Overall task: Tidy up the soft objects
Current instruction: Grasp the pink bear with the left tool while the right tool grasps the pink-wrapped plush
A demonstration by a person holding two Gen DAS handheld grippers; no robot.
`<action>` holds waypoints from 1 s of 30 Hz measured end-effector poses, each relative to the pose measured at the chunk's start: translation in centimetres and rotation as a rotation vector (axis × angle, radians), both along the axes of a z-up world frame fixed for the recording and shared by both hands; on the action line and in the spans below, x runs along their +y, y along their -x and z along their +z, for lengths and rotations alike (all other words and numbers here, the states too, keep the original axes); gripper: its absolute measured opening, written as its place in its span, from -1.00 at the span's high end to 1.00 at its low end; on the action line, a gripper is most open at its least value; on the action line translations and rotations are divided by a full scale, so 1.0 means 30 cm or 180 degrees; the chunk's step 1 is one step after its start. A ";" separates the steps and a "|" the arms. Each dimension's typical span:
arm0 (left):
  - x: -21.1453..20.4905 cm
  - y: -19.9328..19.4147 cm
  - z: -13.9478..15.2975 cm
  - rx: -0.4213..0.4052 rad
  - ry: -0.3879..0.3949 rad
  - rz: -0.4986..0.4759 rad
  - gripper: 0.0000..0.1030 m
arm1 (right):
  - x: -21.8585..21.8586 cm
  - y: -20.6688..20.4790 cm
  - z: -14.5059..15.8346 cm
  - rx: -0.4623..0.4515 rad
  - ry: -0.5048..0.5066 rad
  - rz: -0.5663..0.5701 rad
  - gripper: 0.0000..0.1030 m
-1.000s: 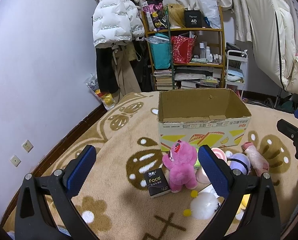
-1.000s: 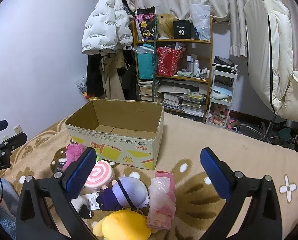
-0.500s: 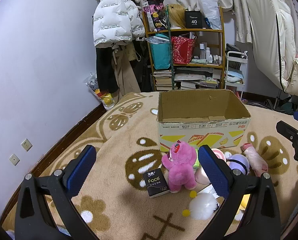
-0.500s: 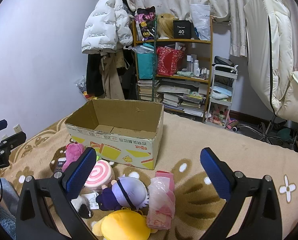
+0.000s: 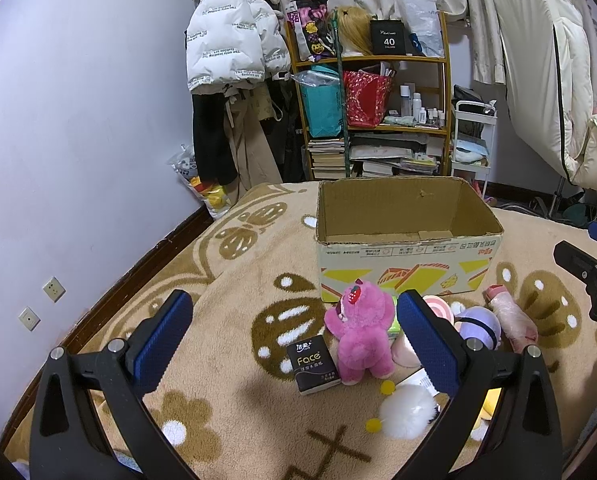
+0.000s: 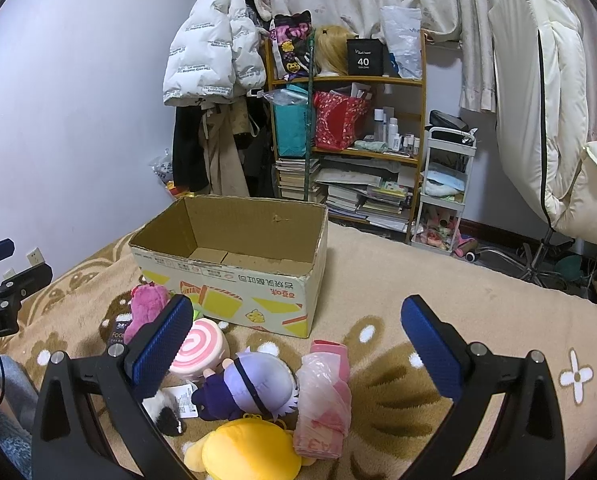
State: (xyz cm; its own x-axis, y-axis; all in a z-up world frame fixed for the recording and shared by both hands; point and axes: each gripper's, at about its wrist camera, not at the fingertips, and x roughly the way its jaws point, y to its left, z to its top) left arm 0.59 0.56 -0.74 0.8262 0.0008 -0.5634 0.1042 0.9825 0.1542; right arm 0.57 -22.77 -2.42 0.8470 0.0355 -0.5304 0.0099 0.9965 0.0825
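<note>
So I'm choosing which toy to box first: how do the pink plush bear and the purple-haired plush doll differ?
The pink plush bear stands upright beside the black tissue pack; the purple-haired plush doll lies on its side. The bear is one fuzzy pink all over with a strawberry on its head; the doll has a smooth lilac head, a dark band and a dark purple body. The bear stands at the pile's edge; the doll is wedged between other toys. Both sit on the blanket in front of the cardboard box.

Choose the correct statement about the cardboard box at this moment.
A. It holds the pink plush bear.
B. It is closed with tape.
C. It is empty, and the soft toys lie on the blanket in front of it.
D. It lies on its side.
C: the cardboard box stands upright and open with only its bare floor showing, while the pink plush bear and purple plush doll lie on the blanket outside it.
</note>
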 end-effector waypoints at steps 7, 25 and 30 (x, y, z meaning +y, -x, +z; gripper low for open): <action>0.022 -0.048 -0.020 0.0216 0.0097 0.0062 -0.96 | -0.001 -0.017 -0.032 0.0108 0.0042 -0.0069 -1.00; -0.050 -0.299 -0.150 0.0770 0.0226 0.0069 -0.96 | -0.146 -0.185 -0.140 0.0704 -0.0307 -0.0274 -1.00; -0.092 -0.342 -0.214 0.0907 0.0139 0.0018 -0.96 | -0.169 -0.220 -0.197 0.0922 -0.0455 -0.0288 -0.98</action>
